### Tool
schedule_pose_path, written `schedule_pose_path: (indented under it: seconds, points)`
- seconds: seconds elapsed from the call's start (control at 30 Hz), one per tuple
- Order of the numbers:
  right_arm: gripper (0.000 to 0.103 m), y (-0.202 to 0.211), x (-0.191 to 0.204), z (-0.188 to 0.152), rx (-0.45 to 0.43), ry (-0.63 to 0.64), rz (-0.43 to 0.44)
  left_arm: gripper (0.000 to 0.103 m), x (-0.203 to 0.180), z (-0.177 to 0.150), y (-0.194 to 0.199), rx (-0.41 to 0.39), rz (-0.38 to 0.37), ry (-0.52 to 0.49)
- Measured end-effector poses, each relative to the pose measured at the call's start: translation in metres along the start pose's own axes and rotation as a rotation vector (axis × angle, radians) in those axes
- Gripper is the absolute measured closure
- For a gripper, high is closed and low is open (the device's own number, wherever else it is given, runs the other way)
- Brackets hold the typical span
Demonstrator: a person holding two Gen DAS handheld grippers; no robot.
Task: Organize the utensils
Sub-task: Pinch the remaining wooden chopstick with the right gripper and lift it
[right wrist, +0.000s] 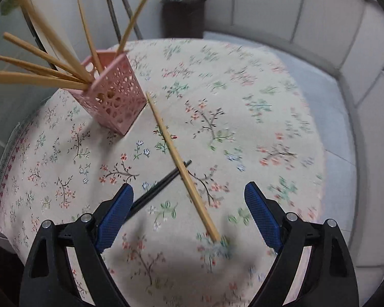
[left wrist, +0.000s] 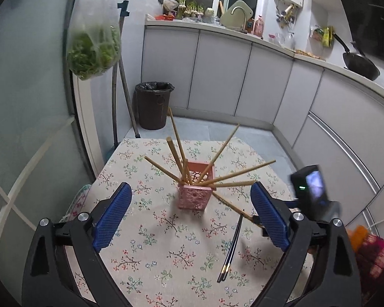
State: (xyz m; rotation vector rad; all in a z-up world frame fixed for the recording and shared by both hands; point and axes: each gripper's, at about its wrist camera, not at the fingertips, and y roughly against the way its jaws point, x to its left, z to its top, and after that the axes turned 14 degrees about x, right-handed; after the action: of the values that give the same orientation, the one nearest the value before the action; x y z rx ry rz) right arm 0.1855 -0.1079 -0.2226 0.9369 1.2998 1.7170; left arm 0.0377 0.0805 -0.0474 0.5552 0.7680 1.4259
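Observation:
A pink perforated holder (left wrist: 195, 197) stands on the floral tablecloth (left wrist: 166, 243) with several wooden chopsticks (left wrist: 176, 140) fanned out of it. One wooden chopstick (left wrist: 230, 206) lies on the cloth to its right, next to a black chopstick pair (left wrist: 231, 250). My left gripper (left wrist: 189, 220) is open and empty, just short of the holder. In the right wrist view the holder (right wrist: 115, 97) is at the upper left. The loose wooden chopstick (right wrist: 181, 163) lies across the black pair (right wrist: 161, 189). My right gripper (right wrist: 189, 215) is open above the chopstick's near end.
A black bin (left wrist: 153, 105) stands on the floor beyond the table. A bag of greens (left wrist: 94, 48) hangs at the left. Grey cabinets (left wrist: 243, 76) and a counter with a wok (left wrist: 361, 64) run along the back and right. The right gripper's camera unit (left wrist: 312, 189) shows at the right.

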Motion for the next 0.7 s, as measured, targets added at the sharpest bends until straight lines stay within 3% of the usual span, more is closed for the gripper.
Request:
schedule_pose_path:
  seconds: [0.13, 0.3, 0.33, 0.37, 0.4, 0.43, 0.47, 0.5, 0.6, 0.7]
  points:
    - [0.018, -0.035, -0.013, 0.034, 0.034, 0.003, 0.125, 0.013, -0.001, 0.001, -0.008, 0.017, -0.002, -0.001]
    - [0.024, -0.069, -0.005, 0.059, 0.061, 0.043, 0.160, 0.013, -0.001, 0.001, -0.025, 0.060, 0.007, -0.005]
    - [0.030, -0.071, -0.002, 0.061, 0.044, 0.051, 0.118, 0.013, -0.001, 0.001, -0.029, 0.069, 0.011, -0.005]
    - [0.048, -0.071, 0.000, 0.062, 0.027, 0.046, 0.070, 0.013, -0.001, 0.001, -0.032, 0.077, 0.015, -0.006]
    - [0.059, -0.071, -0.002, 0.063, 0.017, 0.026, 0.050, 0.013, -0.002, 0.000, -0.034, 0.084, 0.018, -0.007]
    - [0.084, -0.069, -0.013, 0.064, 0.014, -0.029, 0.054, 0.013, -0.002, 0.000, -0.036, 0.089, 0.018, -0.007]
    - [0.095, -0.068, -0.030, 0.065, 0.025, -0.091, 0.088, 0.013, -0.003, 0.000, -0.036, 0.091, 0.016, -0.007]
    - [0.095, -0.066, -0.048, 0.061, 0.035, -0.148, 0.131, 0.013, -0.004, 0.000, -0.034, 0.087, 0.012, -0.009]
    - [0.095, -0.054, -0.075, 0.043, 0.015, -0.232, 0.124, 0.013, -0.005, -0.001, -0.027, 0.071, 0.006, -0.016]
    - [0.095, -0.018, -0.091, 0.019, -0.076, -0.319, 0.175, 0.013, -0.005, -0.001, -0.021, 0.063, -0.001, -0.011]
